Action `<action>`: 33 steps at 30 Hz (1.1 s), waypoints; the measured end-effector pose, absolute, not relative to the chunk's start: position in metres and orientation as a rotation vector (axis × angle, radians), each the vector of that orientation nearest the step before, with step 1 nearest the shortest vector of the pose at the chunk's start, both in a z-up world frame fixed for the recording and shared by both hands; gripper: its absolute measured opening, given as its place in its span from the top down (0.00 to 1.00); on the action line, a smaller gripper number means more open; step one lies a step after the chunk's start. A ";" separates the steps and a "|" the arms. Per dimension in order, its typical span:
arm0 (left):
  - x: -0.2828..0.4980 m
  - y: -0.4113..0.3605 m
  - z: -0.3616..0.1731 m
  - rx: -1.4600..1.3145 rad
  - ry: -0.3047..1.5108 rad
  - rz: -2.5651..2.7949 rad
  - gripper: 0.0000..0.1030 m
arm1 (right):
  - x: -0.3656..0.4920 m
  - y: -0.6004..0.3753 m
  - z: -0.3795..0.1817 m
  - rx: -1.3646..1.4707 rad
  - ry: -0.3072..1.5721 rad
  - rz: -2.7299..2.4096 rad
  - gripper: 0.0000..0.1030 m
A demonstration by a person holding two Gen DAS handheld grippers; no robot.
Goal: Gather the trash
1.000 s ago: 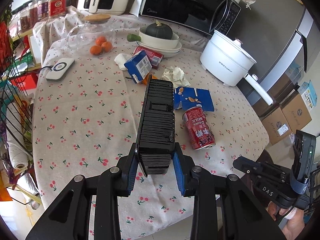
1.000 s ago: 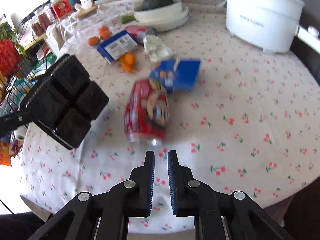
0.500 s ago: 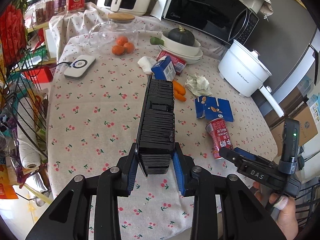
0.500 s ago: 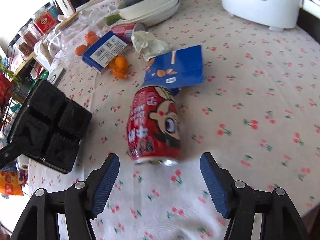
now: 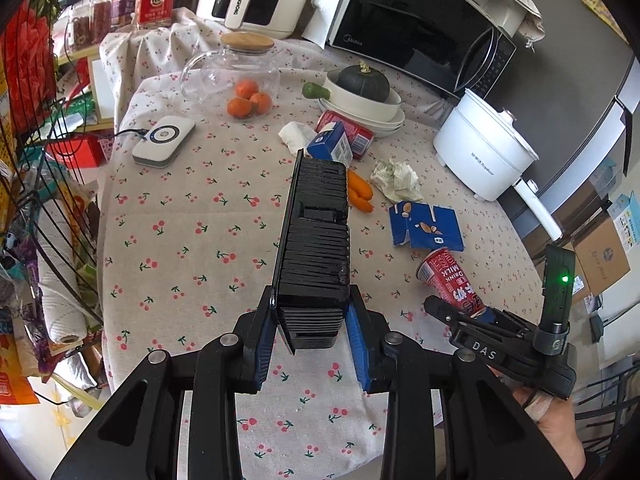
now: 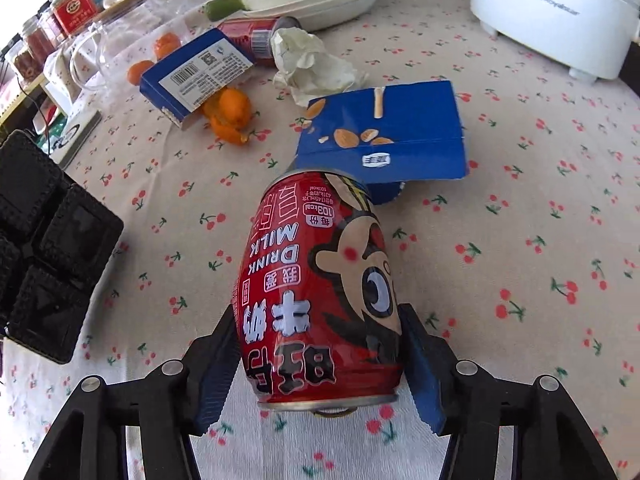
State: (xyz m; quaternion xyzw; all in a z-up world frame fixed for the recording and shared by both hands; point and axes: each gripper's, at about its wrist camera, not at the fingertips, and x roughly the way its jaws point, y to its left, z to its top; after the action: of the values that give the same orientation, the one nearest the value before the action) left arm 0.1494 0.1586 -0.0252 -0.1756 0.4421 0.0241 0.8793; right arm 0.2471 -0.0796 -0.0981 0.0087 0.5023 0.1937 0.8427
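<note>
My left gripper point(image 5: 312, 344) is shut on a black plastic tray point(image 5: 314, 240), held on edge above the table; the tray also shows in the right wrist view point(image 6: 44, 248). A red milk drink can point(image 6: 320, 292) lies on its side between the fingers of my right gripper point(image 6: 320, 364), which close around it; the can also shows in the left wrist view point(image 5: 450, 280). Other trash lies beyond: a flattened blue almond box point(image 6: 384, 132), crumpled paper point(image 6: 312, 64), a blue carton point(image 6: 196, 76), orange peel point(image 6: 232, 116), a second red can point(image 6: 256, 36).
A white electric pot point(image 6: 556, 12) stands at the right. Stacked white bowls with a squash point(image 5: 362, 94), a glass jug point(image 5: 230, 68) beside oranges, a white charger pad point(image 5: 164, 142), a microwave point(image 5: 416, 28) and jars point(image 5: 154, 0) sit further back. A wire rack point(image 5: 48, 216) stands left.
My right gripper opened wide, moved forward around the red can, and its fingers have come in against the can's sides. My left gripper drew back and up, still holding the tray.
</note>
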 end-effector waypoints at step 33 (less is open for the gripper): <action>0.151 0.191 -0.028 -0.381 0.906 0.138 0.66 | 0.277 -0.055 -0.099 0.088 1.040 0.447 0.21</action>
State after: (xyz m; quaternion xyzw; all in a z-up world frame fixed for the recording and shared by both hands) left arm 0.1511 0.1905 -0.0283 -0.1829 0.4347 0.0662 0.8793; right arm 0.2769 -0.0549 -0.0989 0.0417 0.4925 0.2116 0.8431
